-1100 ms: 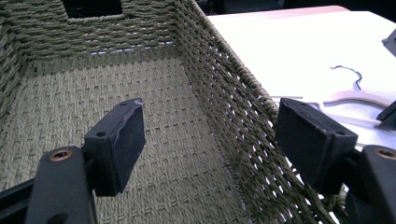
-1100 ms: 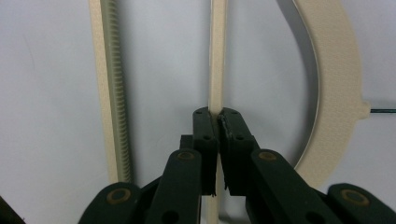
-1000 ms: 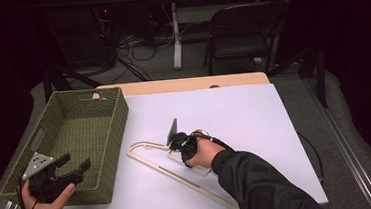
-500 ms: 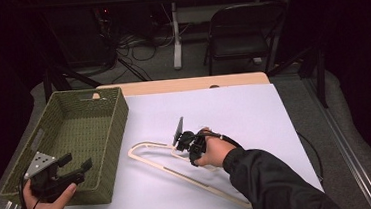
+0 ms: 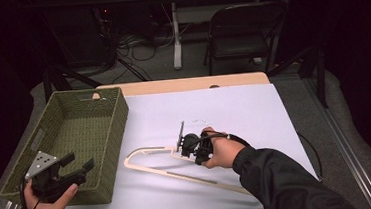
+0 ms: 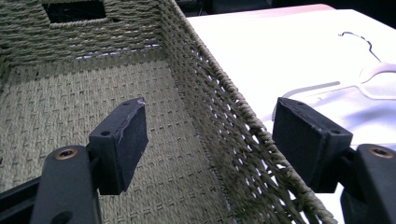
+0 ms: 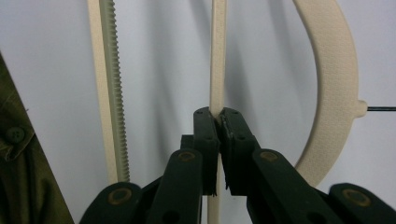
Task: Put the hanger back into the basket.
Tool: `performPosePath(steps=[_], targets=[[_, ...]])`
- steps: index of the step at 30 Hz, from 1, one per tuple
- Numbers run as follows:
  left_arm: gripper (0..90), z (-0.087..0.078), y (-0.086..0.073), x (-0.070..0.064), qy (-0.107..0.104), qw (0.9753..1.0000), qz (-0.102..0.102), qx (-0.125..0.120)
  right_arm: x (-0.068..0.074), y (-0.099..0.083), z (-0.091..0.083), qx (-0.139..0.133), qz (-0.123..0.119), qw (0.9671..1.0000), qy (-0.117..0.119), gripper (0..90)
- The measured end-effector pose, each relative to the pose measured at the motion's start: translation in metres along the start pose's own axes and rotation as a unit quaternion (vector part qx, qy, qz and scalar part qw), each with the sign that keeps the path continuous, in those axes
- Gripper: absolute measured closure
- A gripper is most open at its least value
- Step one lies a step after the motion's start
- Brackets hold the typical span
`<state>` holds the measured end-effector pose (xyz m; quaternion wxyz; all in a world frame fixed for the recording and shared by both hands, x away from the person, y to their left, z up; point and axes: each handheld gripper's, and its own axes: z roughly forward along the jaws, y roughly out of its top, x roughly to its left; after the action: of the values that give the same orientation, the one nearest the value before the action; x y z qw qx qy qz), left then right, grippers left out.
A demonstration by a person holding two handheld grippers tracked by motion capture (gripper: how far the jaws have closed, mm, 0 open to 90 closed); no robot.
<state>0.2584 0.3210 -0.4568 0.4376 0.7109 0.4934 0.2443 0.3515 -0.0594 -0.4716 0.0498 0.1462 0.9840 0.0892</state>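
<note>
Hanger (image 5: 178,167) has slid rightward, right gripper (image 5: 189,143) clamped on its bar; left gripper (image 5: 73,169) stays spread over basket (image 5: 83,137).

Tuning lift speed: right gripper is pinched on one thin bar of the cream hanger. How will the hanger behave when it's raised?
The hanger looks thin and open-framed, so probably light. The right gripper clamps one slim bar off-centre, so it will likely tilt or swing. The long bars may flex slightly.
</note>
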Motion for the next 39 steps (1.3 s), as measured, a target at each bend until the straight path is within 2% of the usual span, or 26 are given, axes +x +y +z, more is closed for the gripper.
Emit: performPosePath(steps=[2,4,8,9,10,12,15,17,21,22,23,24,25,27,28,29,31,32,33,34,35,36,38,39], targets=[[26.5,0.0,0.001,-0.002,-0.002,1.0,0.003,0.002,0.004,-0.001,-0.005,-0.01,-0.01,0.9999,-0.006,85.8],[26.7,0.0,0.002,-0.003,-0.004,1.0,0.007,0.003,0.008,-0.002,-0.008,-0.013,-0.031,0.9992,-0.024,85.8],[27.5,0.002,0.002,-0.006,-0.008,0.9999,0.011,0.004,0.017,-0.003,-0.013,-0.023,-0.068,0.9956,-0.061,85.8],[27.8,0.002,0.002,-0.007,-0.009,0.9999,0.012,0.005,0.019,-0.004,-0.014,-0.023,-0.07,0.9952,-0.065,85.8],[28.6,0.002,0.002,-0.008,-0.011,0.9998,0.014,0.006,0.02,-0.005,-0.014,-0.027,-0.086,0.9934,-0.07,85.8],[29.6,0.003,0.002,-0.01,-0.014,0.9997,0.017,0.01,0.024,-0.008,-0.015,-0.034,-0.117,0.9895,-0.078,85.8],[29.5,0.005,0.004,-0.014,-0.021,0.9995,0.02,0.014,0.029,-0.012,-0.016,-0.041,-0.165,0.9805,-0.099,85.7],[29.5,0.006,0.005,-0.018,-0.029,0.9992,0.022,0.018,0.033,-0.014,-0.016,-0.044,-0.187,0.9749,-0.113,85.7],[30.1,0.009,0.007,-0.026,-0.046,0.9981,0.03,0.026,0.042,-0.02,-0.018,-0.061,-0.221,0.9652,-0.126,85.7],[31.7,0.01,0.008,-0.028,-0.051,0.9977,0.033,0.03,0.045,-0.022,-0.019,-0.068,-0.236,0.9607,-0.129,85.8],[31.9,0.011,0.008,-0.03,-0.056,0.9973,0.033,0.034,0.046,-0.022,-0.02,-0.073,-0.246,0.9576,-0.132,85.8],[31.9,0.013,0.009,-0.032,-0.061,0.9968,0.035,0.038,0.046,-0.022,-0.02,-0.073,-0.246,0.9576,-0.132,85.8],[32.1,0.014,0.01,-0.034,-0.068,0.9962,0.035,0.041,0.048,-0.023,-0.021,-0.076,-0.248,0.9564,-0.135,85.8],[32.3,0.017,0.012,-0.039,-0.079,0.9945,0.043,0.054,0.049,-0.023,-0.022,-0.083,-0.269,0.9501,-0.134,85.8],[32.3,0.019,0.013,-0.041,-0.082,0.9937,0.047,0.06,0.05,-0.024,-0.022,-0.086,-0.269,0.9495,-0.137,85.8],[32.6,0.02,0.015,-0.044,-0.087,0.9927,0.052,0.065,0.05,-0.024,-0.022,-0.087,-0.275,0.9475,-0.138,85.7],[33.2,0.023,0.017,-0.048,-0.107,0.99,0.052,0.075,0.052,-0.026,-0.023,-0.086,-0.28,0.9457,-0.14,85.7],[33.3,0.024,0.019,-0.05,-0.116,0.9885,0.055,0.08,0.051,-0.026,-0.022,-0.092,-0.287,0.943,-0.141,85.8],[33.3,0.025,0.02,-0.053,-0.124,0.9871,0.057,0.083,0.052,-0.027,-0.023,-0.084,-0.29,0.9425,-0.144,85.8],[33.3,0.027,0.022,-0.055,-0.133,0.9855,0.056,0.089,0.053,-0.027,-0.023,-0.085,-0.292,0.941,-0.148,85.8],[32.8,0.028,0.024,-0.056,-0.139,0.9846,0.055,0.092,0.054,-0.028,-0.023,-0.088,-0.293,0.9409,-0.146,85.8],[32.8,0.029,0.025,-0.058,-0.145,0.9838,0.05,0.093,0.054,-0.028,-0.023,-0.087,-0.299,0.9383,-0.151,85.8],[33.5,0.032,0.029,-0.061,-0.16,0.9818,0.04,0.094,0.055,-0.029,-0.023,-0.093,-0.303,0.9361,-0.153,85.8],[33.5,0.034,0.032,-0.062,-0.171,0.9796,0.041,0.098,0.056,-0.029,-0.024,-0.089,-0.304,0.9358,-0.156,85.8]])
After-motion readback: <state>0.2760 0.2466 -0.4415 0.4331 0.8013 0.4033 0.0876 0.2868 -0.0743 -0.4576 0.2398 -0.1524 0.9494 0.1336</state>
